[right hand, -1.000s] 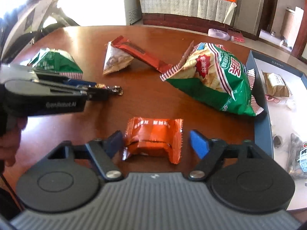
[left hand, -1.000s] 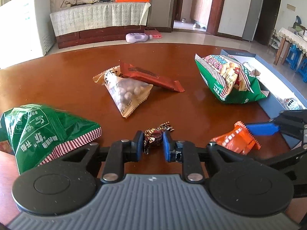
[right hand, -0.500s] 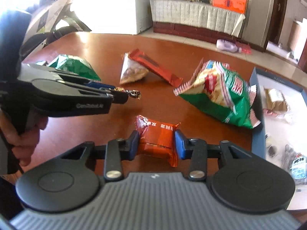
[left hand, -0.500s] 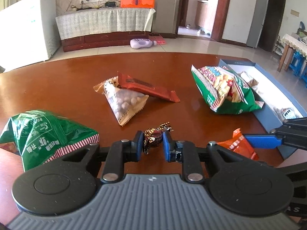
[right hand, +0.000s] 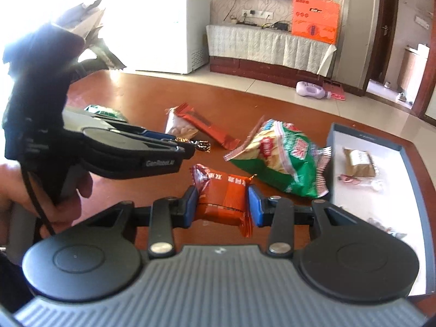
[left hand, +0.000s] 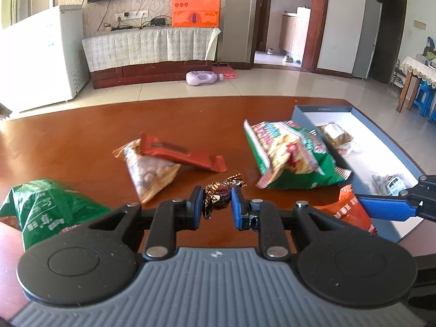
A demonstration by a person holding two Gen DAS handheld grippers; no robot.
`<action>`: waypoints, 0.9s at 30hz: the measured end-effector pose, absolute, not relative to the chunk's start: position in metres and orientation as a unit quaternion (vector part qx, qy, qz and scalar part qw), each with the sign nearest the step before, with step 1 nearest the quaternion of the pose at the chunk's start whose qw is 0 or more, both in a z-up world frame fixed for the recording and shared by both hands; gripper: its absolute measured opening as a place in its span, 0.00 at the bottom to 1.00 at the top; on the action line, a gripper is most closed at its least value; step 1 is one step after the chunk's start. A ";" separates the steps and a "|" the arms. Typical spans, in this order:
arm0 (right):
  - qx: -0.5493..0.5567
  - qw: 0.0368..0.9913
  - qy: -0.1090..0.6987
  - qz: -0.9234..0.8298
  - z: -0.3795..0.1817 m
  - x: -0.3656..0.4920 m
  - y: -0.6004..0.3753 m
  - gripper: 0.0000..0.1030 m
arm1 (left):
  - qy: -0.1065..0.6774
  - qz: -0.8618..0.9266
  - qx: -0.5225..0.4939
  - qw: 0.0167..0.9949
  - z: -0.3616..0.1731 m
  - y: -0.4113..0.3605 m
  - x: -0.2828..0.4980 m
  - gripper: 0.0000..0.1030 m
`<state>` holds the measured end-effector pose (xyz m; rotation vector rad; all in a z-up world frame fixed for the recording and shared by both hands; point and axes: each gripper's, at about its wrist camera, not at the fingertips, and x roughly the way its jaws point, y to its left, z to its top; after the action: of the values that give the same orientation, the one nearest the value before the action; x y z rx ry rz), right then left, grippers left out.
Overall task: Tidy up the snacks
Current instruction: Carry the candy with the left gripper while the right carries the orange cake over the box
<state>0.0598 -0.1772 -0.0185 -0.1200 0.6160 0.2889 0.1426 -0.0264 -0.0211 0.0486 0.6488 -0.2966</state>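
Observation:
My left gripper is shut on a small dark foil-wrapped candy, lifted above the brown table. In the right wrist view that gripper shows from the side, the candy sticking out of its tip. My right gripper is shut on an orange snack packet, also off the table; the packet appears at the lower right of the left wrist view. A blue box with a white floor, holding several small snacks, lies at the right.
On the table lie a big green chips bag against the box, a clear triangular nut bag under a red-brown bar, and a green bag at the left. A hand holds the left gripper.
My right gripper closed on the orange packet and lifted it off the table. The left gripper rose too, still holding the candy. Both views now look from higher up.

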 end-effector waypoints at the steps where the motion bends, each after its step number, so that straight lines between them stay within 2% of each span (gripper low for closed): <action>1: -0.058 0.942 0.301 0.140 -0.017 0.058 -0.180 0.42 | 0.314 -0.148 0.025 0.937 -0.020 -0.030 0.141 0.25; 27: -0.047 0.955 0.274 0.105 -0.003 0.039 -0.228 0.42 | 0.292 -0.192 0.038 0.936 -0.011 -0.092 0.137 0.25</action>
<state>0.0393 -0.2280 -0.0033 -0.0963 0.5561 0.2128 0.1372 -0.0924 -0.0107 0.0771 0.5963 -0.3932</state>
